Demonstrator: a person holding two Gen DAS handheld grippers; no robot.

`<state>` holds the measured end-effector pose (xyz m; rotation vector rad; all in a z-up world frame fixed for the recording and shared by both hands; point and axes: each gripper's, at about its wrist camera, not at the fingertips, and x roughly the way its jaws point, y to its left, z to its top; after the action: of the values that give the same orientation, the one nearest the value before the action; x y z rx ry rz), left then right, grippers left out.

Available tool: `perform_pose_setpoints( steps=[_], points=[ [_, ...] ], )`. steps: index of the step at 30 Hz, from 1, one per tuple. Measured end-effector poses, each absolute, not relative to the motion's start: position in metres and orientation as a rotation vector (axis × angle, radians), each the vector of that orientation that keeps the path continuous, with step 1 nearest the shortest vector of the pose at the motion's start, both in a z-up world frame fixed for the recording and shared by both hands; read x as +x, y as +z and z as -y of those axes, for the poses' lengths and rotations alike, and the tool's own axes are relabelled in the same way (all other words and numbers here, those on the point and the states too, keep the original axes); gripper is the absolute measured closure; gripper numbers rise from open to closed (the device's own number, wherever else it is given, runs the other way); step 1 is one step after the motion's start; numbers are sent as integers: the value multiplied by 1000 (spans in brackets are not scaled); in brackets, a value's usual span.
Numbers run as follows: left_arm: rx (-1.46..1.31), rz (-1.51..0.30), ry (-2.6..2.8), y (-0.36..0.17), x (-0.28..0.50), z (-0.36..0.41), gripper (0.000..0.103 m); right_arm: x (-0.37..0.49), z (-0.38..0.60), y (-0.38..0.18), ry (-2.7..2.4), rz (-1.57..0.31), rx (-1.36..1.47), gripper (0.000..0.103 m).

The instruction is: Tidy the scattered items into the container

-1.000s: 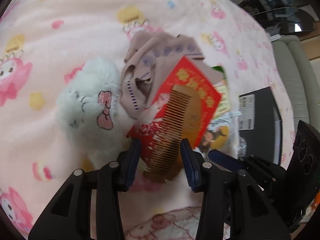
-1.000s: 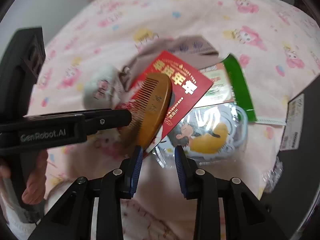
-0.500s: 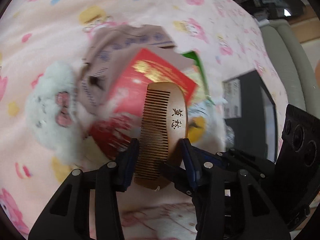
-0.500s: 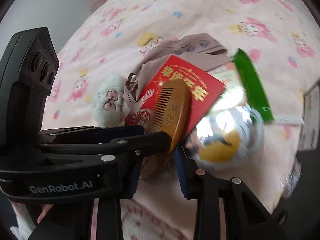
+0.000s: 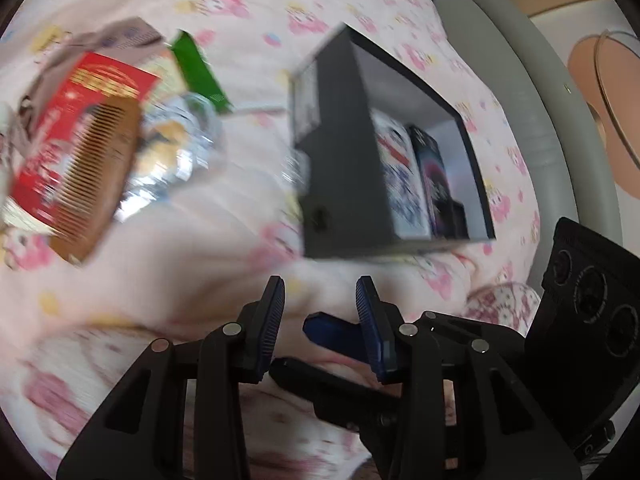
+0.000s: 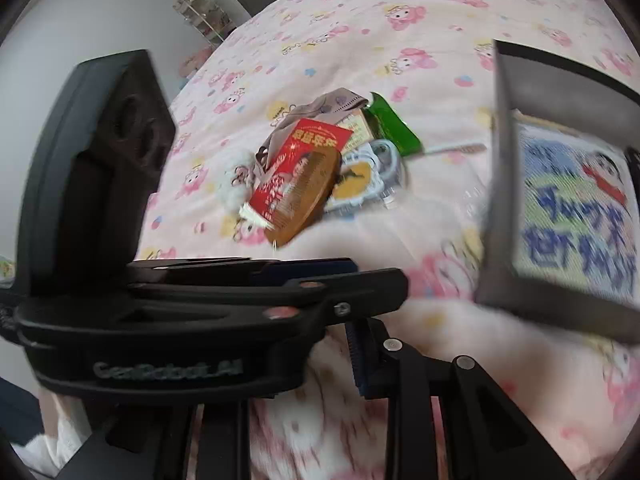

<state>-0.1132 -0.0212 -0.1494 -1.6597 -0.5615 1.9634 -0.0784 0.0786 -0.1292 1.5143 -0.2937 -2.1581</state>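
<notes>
A wooden comb [image 5: 94, 184] lies on a red packet [image 5: 68, 120] in a pile of scattered items at the left; the comb also shows in the right wrist view [image 6: 306, 196]. A dark open box [image 5: 360, 152] with packets inside sits to the right, and its wall shows in the right wrist view [image 6: 500, 184]. My left gripper [image 5: 320, 320] is open and empty, above the blanket, in front of the box. My right gripper [image 6: 336, 352] is open; its left finger is hidden behind the left gripper's body.
A green packet [image 6: 394, 126], a clear blister pack [image 6: 360, 178], a beige cloth [image 6: 320, 108] and a white plush toy [image 6: 234, 188] lie in the pile on a pink patterned blanket [image 6: 360, 40]. A grey sofa [image 5: 520, 100] is at the right.
Both grippers pulled back and swung right, away from the pile toward the box. The comb that was between my left fingers now lies on the red packet, out of the gripper.
</notes>
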Motion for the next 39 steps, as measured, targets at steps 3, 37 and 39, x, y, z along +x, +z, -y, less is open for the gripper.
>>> perform_pose_setpoints(
  steps=[3, 37, 39],
  points=[
    [-1657, 537, 1907, -150, -97, -5, 67, -55, -105, -124, -2180, 301, 1493, 79],
    [-1893, 853, 2168, -213, -157, 181, 52, -183, 1, -198, -2087, 179, 1720, 72],
    [-1888, 878, 2058, -225, -163, 178, 50, -193, 2, -207, -2135, 160, 1779, 70]
  ],
)
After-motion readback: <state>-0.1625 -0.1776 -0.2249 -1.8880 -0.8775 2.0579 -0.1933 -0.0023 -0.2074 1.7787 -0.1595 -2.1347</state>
